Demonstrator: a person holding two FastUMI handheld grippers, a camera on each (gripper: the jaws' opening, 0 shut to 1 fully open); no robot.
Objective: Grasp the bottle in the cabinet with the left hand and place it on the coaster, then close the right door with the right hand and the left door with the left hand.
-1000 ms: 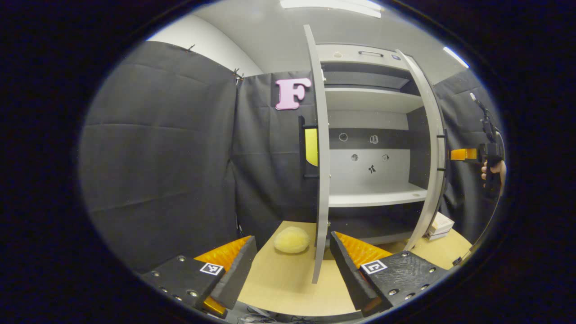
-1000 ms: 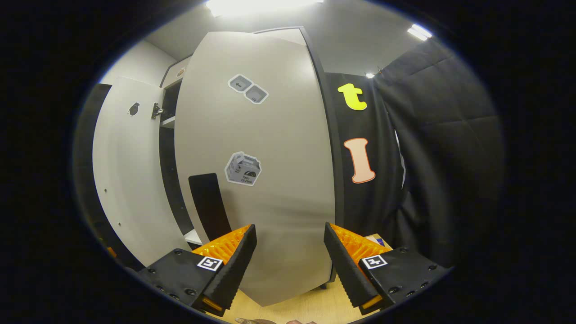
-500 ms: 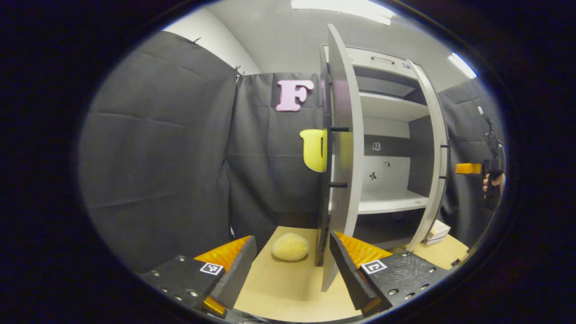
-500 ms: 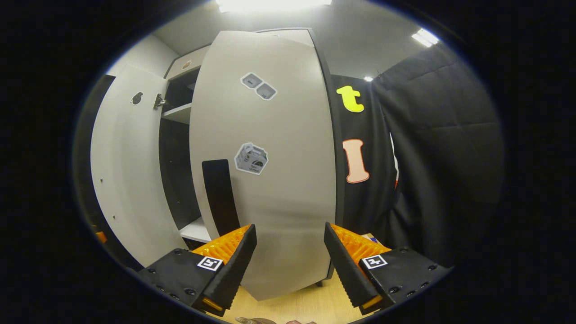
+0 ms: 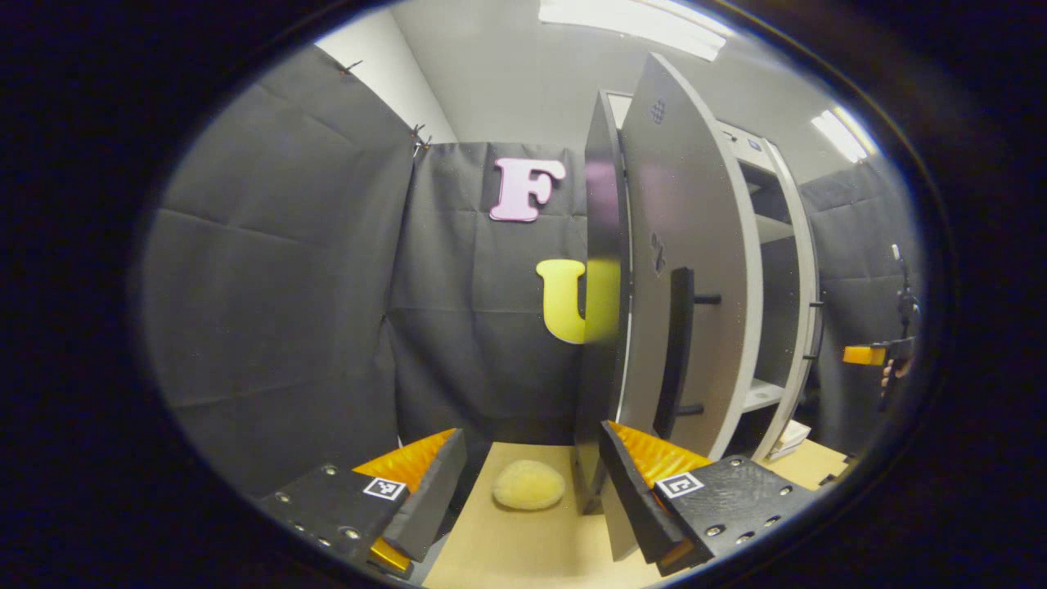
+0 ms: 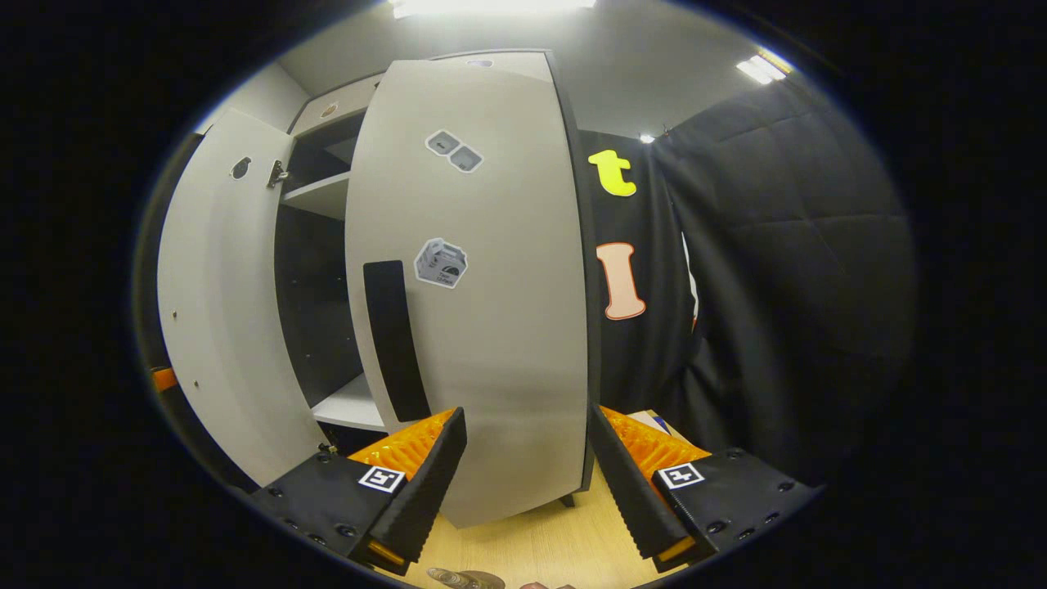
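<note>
Beside the cabinet's left door (image 5: 683, 270), your left gripper (image 5: 530, 483) hangs low over the wooden table (image 5: 523, 548), fingers spread wide with nothing between them. That door stands partly swung, its outer face turned toward you, and its dark bar handle (image 5: 676, 343) runs upright down the face, just above your right-hand finger (image 5: 646, 478); whether that finger touches the door's lower edge you cannot tell. A pale yellow sponge (image 5: 528, 484) lies on the table just left of the door's foot, framed between your fingers but farther off. Past the door, a sliver of white shelf (image 5: 762, 394) shows inside the cabinet, and beyond it, at the far side, the other gripper's tip and the hand holding it (image 5: 887, 360) sit small and apart from the right door's edge (image 5: 810, 327). From the right gripper view, your right gripper (image 6: 527, 474) faces the right door's outer face (image 6: 491, 311), fingers spread and empty, close before its lower edge; contact cannot be made out. That door is ajar, its black handle strip (image 6: 394, 339) near the opening edge, stickers (image 6: 440, 263) above it. Shelves (image 6: 352, 405) show in the gap between the two doors, with the left door's inner face (image 6: 217, 311) beyond. At the bottom rim, something glassy and round (image 6: 466, 579) peeks up, perhaps the bottle; too little shows to tell.
</note>
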